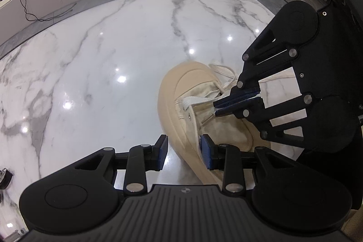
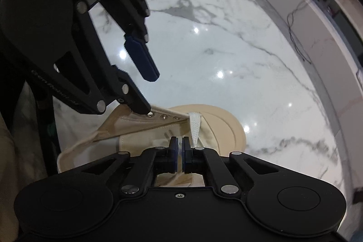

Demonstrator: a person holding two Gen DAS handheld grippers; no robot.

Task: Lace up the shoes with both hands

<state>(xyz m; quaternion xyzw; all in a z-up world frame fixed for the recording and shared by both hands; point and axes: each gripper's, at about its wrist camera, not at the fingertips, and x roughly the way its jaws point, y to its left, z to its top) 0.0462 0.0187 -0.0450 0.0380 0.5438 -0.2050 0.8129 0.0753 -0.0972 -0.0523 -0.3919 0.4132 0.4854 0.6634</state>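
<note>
Faintly embossed lettering on left gripper (image 2: 145,92) arm, unreadable. Jaws parted, straddling beige shoe (image 1: 195,106) sole edge on marble table (image 1: 102,72), gripping nothing. Right gripper (image 2: 179,158) pinched tight on white lace (image 2: 195,128) over the tongue.

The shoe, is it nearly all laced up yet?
Not yet. The shoe has lace through only its front eyelets; the eyelets further back are bare. The right gripper is pinching the lace. The left gripper is open beside the sole.
</note>
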